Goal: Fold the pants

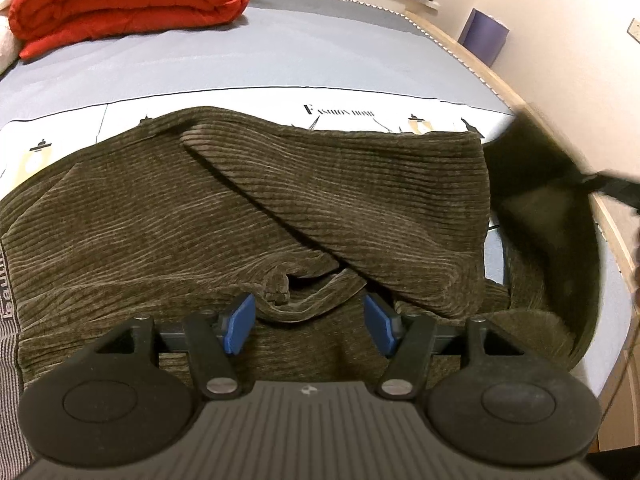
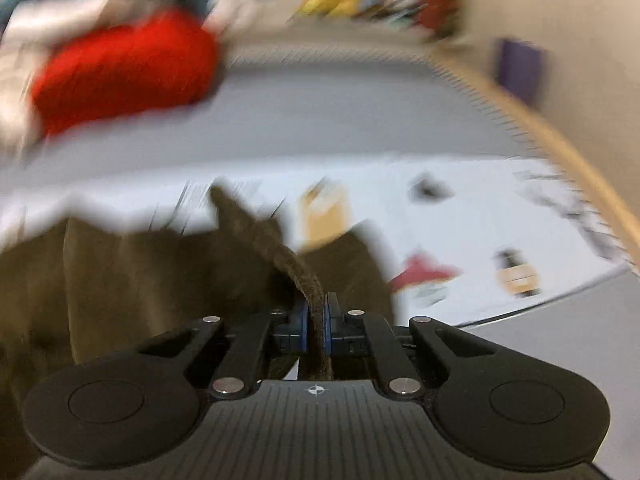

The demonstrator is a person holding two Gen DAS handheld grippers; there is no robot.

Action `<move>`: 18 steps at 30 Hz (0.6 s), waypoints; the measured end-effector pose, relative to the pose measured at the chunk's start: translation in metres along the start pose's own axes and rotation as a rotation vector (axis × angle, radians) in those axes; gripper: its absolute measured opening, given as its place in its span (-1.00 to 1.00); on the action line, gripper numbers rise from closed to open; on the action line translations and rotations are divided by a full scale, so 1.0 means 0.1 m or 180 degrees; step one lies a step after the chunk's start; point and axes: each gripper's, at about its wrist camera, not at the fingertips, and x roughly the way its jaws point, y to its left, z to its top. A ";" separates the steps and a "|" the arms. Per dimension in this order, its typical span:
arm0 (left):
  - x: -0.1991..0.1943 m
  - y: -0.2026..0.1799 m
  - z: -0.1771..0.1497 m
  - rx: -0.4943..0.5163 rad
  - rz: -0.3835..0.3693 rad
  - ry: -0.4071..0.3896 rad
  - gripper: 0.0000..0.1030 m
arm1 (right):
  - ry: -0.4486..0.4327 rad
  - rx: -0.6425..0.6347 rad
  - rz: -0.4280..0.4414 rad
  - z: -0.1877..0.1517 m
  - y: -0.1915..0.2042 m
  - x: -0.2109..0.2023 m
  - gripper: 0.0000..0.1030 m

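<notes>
"Fashion home" on white printed sheet point(image 1: 348, 104)

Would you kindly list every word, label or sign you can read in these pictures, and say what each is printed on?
"FASHION HOME": on the white printed band of the bed sheet.
Vertical lettering on the striped fabric at the left edge: cut off, unreadable.
Right wrist view: prints on the sheet are too blurred to read.

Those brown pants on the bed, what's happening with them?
Someone is folding the pants on the bed, using a gripper in each hand. The right gripper has its jaws shut on an edge of the fabric and has lifted that part; its picture is blurred. The left gripper sits low over the rumpled middle of the pants, jaws open, a fold bunched between them but not pinched. A folded red quilt lies farther back on the bed.
</notes>
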 end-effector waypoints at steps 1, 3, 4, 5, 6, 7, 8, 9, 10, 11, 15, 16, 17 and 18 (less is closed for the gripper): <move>-0.01 0.00 0.00 0.0007 0.0001 -0.0006 0.28 | -0.0184 0.0280 -0.0147 0.03 -0.21 -0.15 -0.86; -0.03 -0.01 0.00 0.0023 0.0009 -0.0013 0.28 | -0.0420 0.0977 -0.0562 0.01 -0.75 -0.44 -0.86; -0.04 0.00 -0.01 0.0029 0.0020 -0.0010 0.28 | -0.0451 0.1252 -0.0764 -0.06 -0.98 -0.53 -0.86; -0.05 0.01 -0.01 0.0037 0.0028 -0.0002 0.28 | -0.0410 0.1565 -0.1004 -0.18 -1.27 -0.59 -0.86; -0.05 0.01 -0.02 0.0047 0.0036 0.0009 0.28 | -0.0314 0.1822 -0.1171 -0.30 -1.49 -0.61 -0.86; -0.05 0.02 -0.03 0.0066 0.0044 0.0025 0.28 | -0.0152 0.2110 -0.1326 -0.46 -1.72 -0.60 -0.86; -0.05 0.03 -0.04 0.0085 0.0049 0.0040 0.28 | 0.0058 0.2404 -0.1465 -0.65 -1.93 -0.57 -0.86; -0.04 0.04 -0.05 0.0103 0.0057 0.0061 0.28 | 0.0256 0.2619 -0.1594 -0.84 -2.08 -0.53 -0.87; -0.04 0.04 -0.06 0.0125 0.0067 0.0090 0.28 | 0.0422 0.2732 -0.1709 -0.99 -2.17 -0.48 -0.87; -0.03 0.05 -0.07 0.0140 0.0078 0.0111 0.28 | 0.0572 0.2810 -0.1807 -1.13 -2.25 -0.43 -0.87; -0.01 0.09 -0.05 0.0138 0.0102 0.0152 0.28 | 0.0728 0.3015 -0.2124 -1.49 -2.40 -0.37 -0.87; 0.00 0.09 -0.04 0.0134 0.0101 0.0154 0.28 | 0.0737 0.3063 -0.2207 -1.52 -2.39 -0.39 -0.87; 0.00 0.09 -0.03 0.0137 0.0101 0.0158 0.28 | 0.0760 0.3124 -0.2317 -1.54 -2.40 -0.42 -0.87; 0.00 0.09 -0.02 0.0143 0.0099 0.0164 0.28 | 0.0798 0.3166 -0.2443 -1.55 -2.39 -0.44 -0.87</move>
